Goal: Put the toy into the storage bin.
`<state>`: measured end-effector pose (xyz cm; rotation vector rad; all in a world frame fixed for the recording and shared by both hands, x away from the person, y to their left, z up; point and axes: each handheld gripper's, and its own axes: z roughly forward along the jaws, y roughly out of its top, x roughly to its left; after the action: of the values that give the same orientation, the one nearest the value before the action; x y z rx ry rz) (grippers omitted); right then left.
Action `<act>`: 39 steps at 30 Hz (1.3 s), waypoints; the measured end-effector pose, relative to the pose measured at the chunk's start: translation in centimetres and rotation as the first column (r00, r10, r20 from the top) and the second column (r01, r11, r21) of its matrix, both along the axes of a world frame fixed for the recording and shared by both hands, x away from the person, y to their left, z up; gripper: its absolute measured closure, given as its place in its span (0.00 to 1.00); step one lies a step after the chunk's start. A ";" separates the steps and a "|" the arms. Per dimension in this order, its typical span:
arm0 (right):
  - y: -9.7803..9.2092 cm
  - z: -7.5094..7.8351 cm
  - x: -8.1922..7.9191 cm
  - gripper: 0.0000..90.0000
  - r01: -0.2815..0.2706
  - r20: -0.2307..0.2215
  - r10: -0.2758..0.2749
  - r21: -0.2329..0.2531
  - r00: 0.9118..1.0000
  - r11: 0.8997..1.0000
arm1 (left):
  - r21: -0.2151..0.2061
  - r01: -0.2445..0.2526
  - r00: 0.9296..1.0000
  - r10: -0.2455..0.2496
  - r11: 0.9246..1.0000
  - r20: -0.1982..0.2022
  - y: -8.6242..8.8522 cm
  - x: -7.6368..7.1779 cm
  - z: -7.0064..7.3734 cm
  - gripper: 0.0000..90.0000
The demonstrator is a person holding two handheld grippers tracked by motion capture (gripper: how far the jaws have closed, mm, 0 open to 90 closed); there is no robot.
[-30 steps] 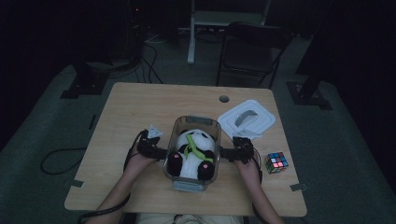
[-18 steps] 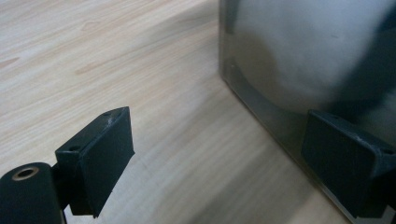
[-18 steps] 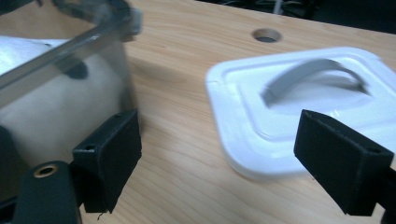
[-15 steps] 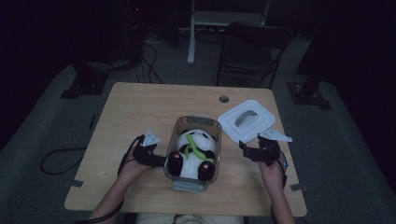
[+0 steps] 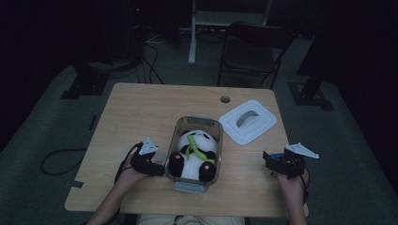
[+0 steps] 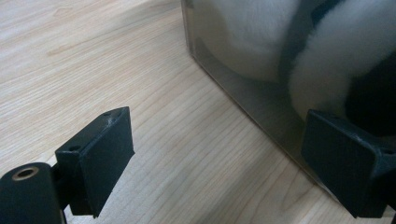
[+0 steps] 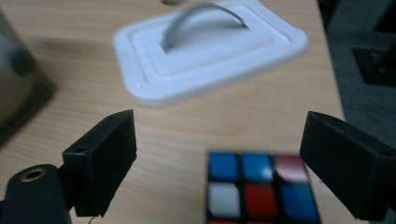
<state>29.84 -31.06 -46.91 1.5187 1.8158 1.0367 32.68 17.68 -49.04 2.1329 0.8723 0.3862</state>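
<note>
Table: you work at a wooden table point(image 5: 141, 112) in a dim room, and your forearms come in from the near edge.
Bin: a clear plastic bin point(image 5: 179, 133) stands near the middle of the table, its lid off, its long side running away from you.
Toy: a stuffed panda point(image 5: 193, 152) lies inside the bin with a green strap across its belly; through the bin wall your left gripper view shows its white and black fur point(image 6: 327, 70).
Lid: the white lid point(image 5: 247, 122) with a grey handle lies flat on the table, just to the right of the bin and farther from you; in your right gripper view it sits ahead of the jaws point(image 7: 210, 51), slightly blurred.
Cube: a colour puzzle cube point(image 7: 261, 189) lies on the table between your right gripper's jaws, with blue, red and white squares facing up; in the high view it is mostly covered by the gripper.
Left gripper: your left gripper point(image 5: 157, 169) rests at the bin's left side near its front corner; its jaws are spread wide, with bare wood between them point(image 6: 215, 163), and the right-hand jaw lies close against the bin wall, though you cannot tell whether it touches.
Right gripper: your right gripper point(image 5: 268, 161) sits near the table's right edge, well apart from the bin; its jaws are spread wide on either side of the cube and grip nothing.
</note>
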 end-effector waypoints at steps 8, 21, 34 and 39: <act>-1.4 -1.9 -1.4 0.12 0.079 -0.073 -0.081 -0.027 0.994 0.997 | -0.004 -0.010 1.000 0.010 1.000 -0.002 -0.1 -0.1 -0.1 0.12; -1.8 -3.6 -1.2 0.37 0.078 -0.156 -0.084 -0.040 0.984 0.996 | -0.002 0.006 1.000 -0.006 1.000 -0.014 -1.0 0.0 -0.6 0.12; -0.4 -0.6 -0.3 0.38 -0.019 -0.113 0.009 -0.089 0.994 0.996 | -0.005 0.003 1.000 -0.003 1.000 -0.017 -1.2 0.6 -0.6 0.12; 1.0 2.0 -0.1 0.38 -0.113 -0.071 0.109 -0.063 0.992 0.992 | -0.004 0.002 1.000 -0.002 1.000 -0.020 -1.2 0.8 -0.7 0.12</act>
<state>29.77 -30.06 -44.92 1.4433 1.9816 0.9754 33.45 16.48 -49.75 2.1367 0.8810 0.3625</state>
